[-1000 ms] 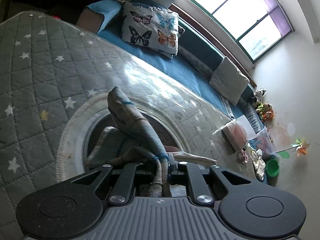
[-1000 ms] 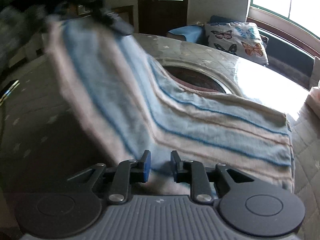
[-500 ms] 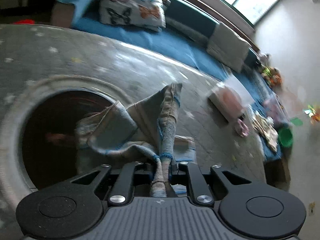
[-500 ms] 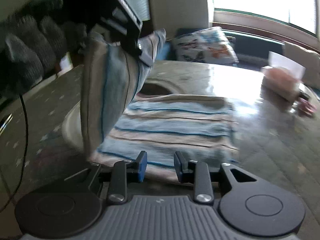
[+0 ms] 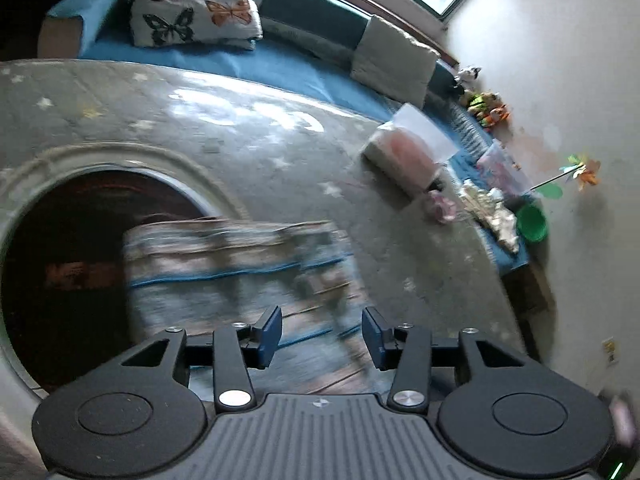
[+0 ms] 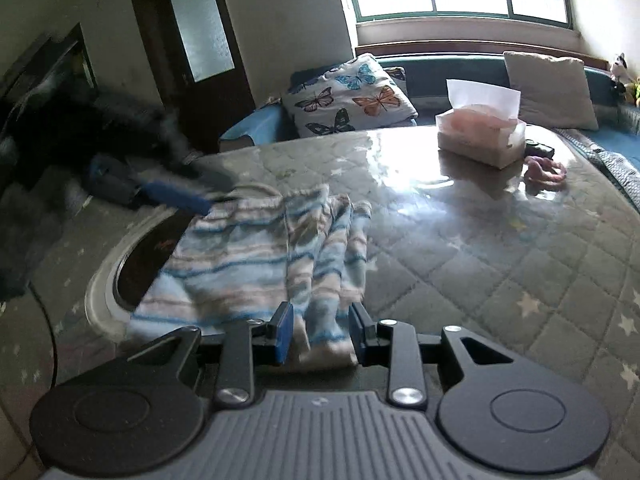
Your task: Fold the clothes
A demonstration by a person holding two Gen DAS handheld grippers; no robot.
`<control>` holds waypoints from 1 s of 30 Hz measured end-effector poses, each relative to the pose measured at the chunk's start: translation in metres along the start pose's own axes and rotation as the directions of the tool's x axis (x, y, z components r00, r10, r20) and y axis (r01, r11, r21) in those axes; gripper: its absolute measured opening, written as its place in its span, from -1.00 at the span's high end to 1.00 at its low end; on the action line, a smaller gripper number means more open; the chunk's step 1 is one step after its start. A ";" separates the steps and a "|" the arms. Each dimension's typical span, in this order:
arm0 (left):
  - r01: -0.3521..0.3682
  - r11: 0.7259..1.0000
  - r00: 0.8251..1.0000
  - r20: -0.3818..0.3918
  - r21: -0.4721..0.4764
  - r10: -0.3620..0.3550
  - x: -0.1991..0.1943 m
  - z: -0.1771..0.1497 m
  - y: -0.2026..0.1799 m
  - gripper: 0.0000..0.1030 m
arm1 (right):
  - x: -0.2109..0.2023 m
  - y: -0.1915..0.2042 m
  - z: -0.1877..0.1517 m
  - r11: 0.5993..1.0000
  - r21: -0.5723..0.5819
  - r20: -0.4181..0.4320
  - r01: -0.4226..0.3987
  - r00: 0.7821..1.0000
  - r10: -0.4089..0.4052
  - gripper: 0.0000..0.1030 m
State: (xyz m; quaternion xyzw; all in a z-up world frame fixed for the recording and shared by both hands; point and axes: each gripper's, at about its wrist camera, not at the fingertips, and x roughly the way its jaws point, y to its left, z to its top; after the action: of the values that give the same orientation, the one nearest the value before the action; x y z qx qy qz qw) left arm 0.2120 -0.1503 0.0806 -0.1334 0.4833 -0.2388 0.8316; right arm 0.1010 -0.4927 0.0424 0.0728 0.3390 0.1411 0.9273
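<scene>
The striped garment (image 6: pixel 264 264), blue, white and beige, lies in loose folds on the table (image 6: pixel 500 248), its far part over the table's dark round opening (image 5: pixel 68 264), its near edge reaching between the fingers of the right claw (image 6: pixel 320 334). That claw's jaws stand apart with the cloth between them, not pinched. The left claw (image 5: pixel 321 334) hovers over the cloth with its jaws wide and nothing in them; in the right wrist view it is a dark blur (image 6: pixel 168 192) at the garment's far corner. A tissue box (image 6: pixel 480 136) stands farther off on the table, a pink hair tie (image 6: pixel 544 172) just beside it. Behind, a butterfly cushion (image 6: pixel 348 96) rests on the blue sofa
</scene>
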 end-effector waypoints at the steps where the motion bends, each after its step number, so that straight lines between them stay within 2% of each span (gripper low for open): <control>1: -0.020 1.000 1.000 0.000 0.008 0.020 -0.004 -0.003 0.005 0.07 | 0.002 -0.001 0.004 1.000 0.003 0.002 -0.009 1.000 0.009 0.42; 7: -0.133 0.989 0.991 0.007 0.061 0.133 -0.017 -0.024 0.036 0.03 | 0.048 0.001 0.035 0.998 0.006 -0.020 -0.064 0.998 0.064 0.42; 12: -0.168 0.985 0.986 0.010 0.046 0.168 -0.021 -0.036 0.061 0.02 | 0.081 -0.001 0.046 0.998 0.011 -0.040 -0.054 0.998 0.055 0.42; 19: -0.175 0.984 0.985 0.001 0.020 0.175 -0.015 -0.039 0.077 0.02 | 0.119 -0.003 0.057 0.998 0.027 -0.062 -0.048 0.997 0.050 0.44; 24: -0.170 0.985 0.986 0.006 0.030 0.170 -0.012 -0.038 0.075 0.00 | 0.124 -0.002 0.061 0.998 0.034 -0.054 -0.050 0.997 0.052 0.83; 30: -0.167 0.985 0.986 0.008 0.041 0.167 -0.008 -0.037 0.073 0.00 | 0.111 -0.007 0.069 0.998 0.054 -0.007 -0.036 0.999 0.036 0.85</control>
State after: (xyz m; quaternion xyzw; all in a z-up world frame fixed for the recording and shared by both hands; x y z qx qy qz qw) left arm 0.1963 -0.0835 0.0351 -0.0755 0.4859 -0.1782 0.8523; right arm 0.2285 -0.4676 0.0255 0.1032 0.3450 0.1489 0.9210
